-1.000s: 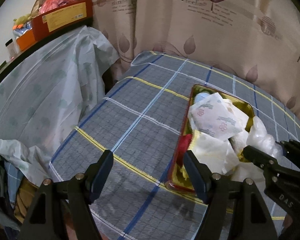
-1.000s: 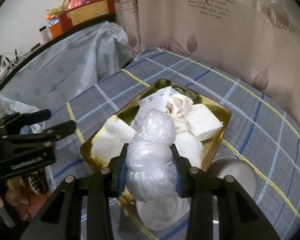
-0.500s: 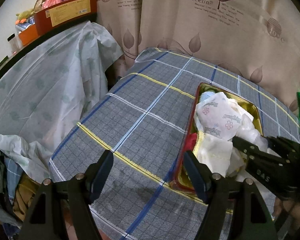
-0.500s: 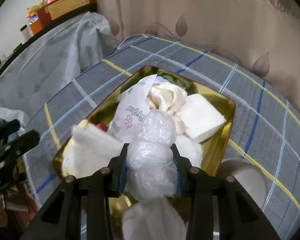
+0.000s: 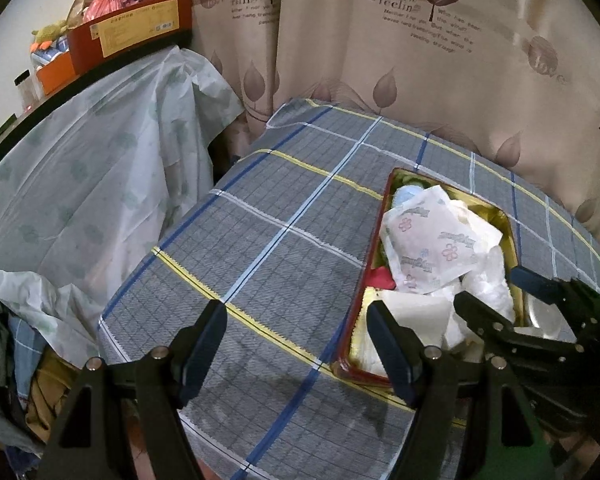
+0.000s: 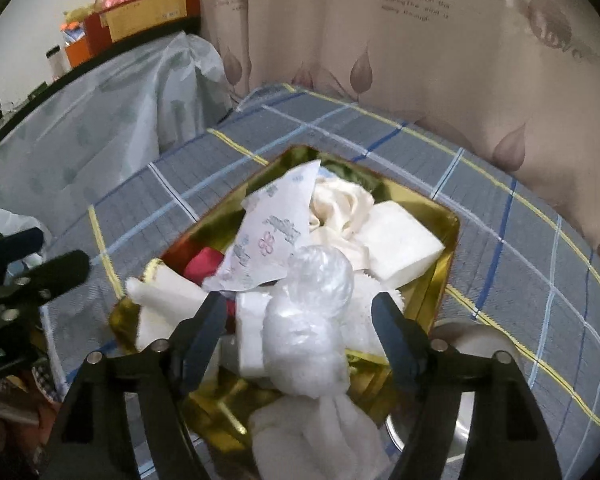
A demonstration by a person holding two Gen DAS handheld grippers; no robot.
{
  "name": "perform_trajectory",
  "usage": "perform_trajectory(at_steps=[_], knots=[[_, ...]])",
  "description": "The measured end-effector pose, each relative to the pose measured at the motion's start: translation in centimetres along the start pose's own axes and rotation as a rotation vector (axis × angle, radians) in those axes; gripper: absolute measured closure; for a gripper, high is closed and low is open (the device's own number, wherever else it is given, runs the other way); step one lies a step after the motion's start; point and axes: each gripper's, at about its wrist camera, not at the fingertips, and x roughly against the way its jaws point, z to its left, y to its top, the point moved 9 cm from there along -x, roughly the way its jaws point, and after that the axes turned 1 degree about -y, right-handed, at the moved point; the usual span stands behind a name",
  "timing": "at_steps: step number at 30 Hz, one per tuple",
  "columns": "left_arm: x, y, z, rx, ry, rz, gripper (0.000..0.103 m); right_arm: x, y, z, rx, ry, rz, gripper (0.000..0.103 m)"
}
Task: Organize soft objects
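A table draped in a grey checked cloth (image 5: pixel 284 240) with blue, white and yellow lines fills the middle of the room. Its left half is bare fabric, with open space running from the near edge to the far corner. The far side meets a beige curtain (image 5: pixel 420 60) printed with brown leaves and lettering. To the left, just past the table's edge, a pale plastic sheet (image 5: pixel 80 184) hangs over a dark counter that carries a red box (image 5: pixel 132 28).

On the right half of the table sits a shallow gold tray (image 6: pixel 448 264) with a red outer rim, heaped with soft things: a flower-printed tissue pack (image 6: pixel 272 236), a crumpled cream cloth (image 6: pixel 340 208), a white foam block (image 6: pixel 400 240), a folded white cloth (image 6: pixel 168 300) and a scrap of red fabric (image 6: pixel 204 260).

The right gripper (image 6: pixel 300 312) hovers over the tray's near edge, its jaws opening; a lumpy clear plastic bundle (image 6: pixel 308 320) stands between them, and the pads are off its sides. The bundle leans on the pile in the tray. A round metal lid (image 6: pixel 480 344) lies just beside the tray's near right corner.

The left gripper (image 5: pixel 296 340) stands wide apart and empty above bare cloth, its right finger over the tray's near left corner.
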Motion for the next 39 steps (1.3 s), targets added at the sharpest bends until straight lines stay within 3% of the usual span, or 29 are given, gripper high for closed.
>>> perform_trajectory(at_steps=[4,10,23,39], knots=[[0.4,0.1,-0.2,-0.001,0.003,-0.008,0.029,2.4,-0.2,-0.2,-0.027,0.01,-0.034,0.011],[0.5,-0.2,-1.0,-0.015,-0.004,-0.001,0.029,6.4,-1.7,-1.1,-0.074,-0.061,-0.089,0.005],[0.5,-1.0,-2.5,-0.043,-0.014,0.015,0.029,8.5,-5.8,0.4,-0.091,-0.053,-0.07,0.002],[0.5,-1.3,-3.1,-0.059,-0.012,0.018,0.029,7.6,-6.8,0.6,-0.082,-0.063,-0.039,0.002]])
